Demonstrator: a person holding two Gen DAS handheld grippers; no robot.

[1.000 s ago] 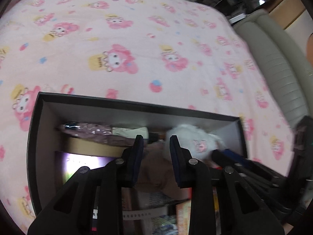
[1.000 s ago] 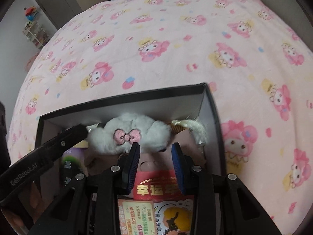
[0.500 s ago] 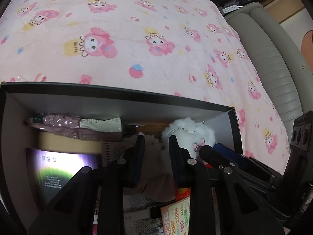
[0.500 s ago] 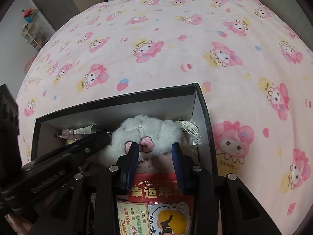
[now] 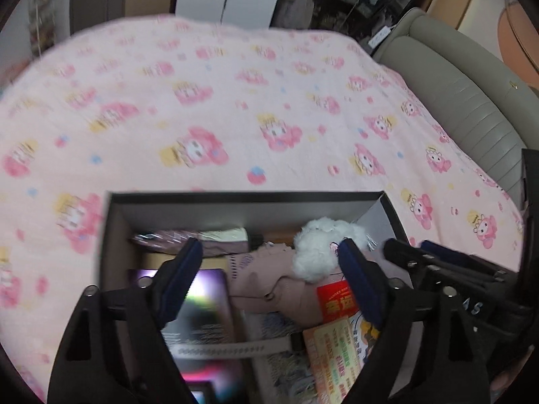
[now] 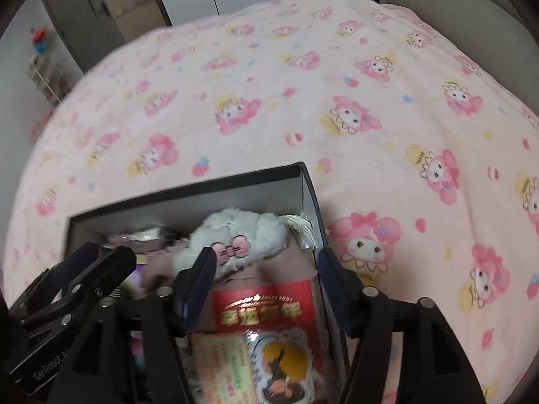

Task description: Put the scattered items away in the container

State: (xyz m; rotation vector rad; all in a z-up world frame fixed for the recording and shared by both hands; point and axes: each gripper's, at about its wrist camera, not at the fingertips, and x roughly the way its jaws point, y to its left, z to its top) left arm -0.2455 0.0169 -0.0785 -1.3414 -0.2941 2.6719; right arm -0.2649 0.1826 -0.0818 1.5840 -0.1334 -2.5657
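A black box (image 5: pixel 242 197) sits on the bed and holds several items. Among them are a white fluffy toy (image 5: pixel 323 249) with a pink bow (image 6: pixel 232 249), a pink cloth (image 5: pixel 269 276), a red printed packet (image 6: pixel 262 306) and a purple carton (image 5: pixel 205 303). My left gripper (image 5: pixel 269 249) hovers over the box's middle, its jaws opening and nothing gripped between them. Over the right end hangs my right gripper (image 6: pixel 266 254), jaws also opening, above the packet and free of it. Each gripper shows in the other's view: the right gripper (image 5: pixel 409 247) and the left gripper (image 6: pixel 107 252).
A pink cartoon-print blanket (image 5: pixel 235 118) covers the bed all around the box (image 6: pixel 188 195). A grey padded headboard (image 5: pixel 471 101) runs along the right side. Cabinets and a cardboard carton (image 6: pixel 134 3) stand beyond the bed's far edge.
Both grippers' jaws have spread wide from a narrow gap. Both have lifted away from the box, so more of the bed and room shows.
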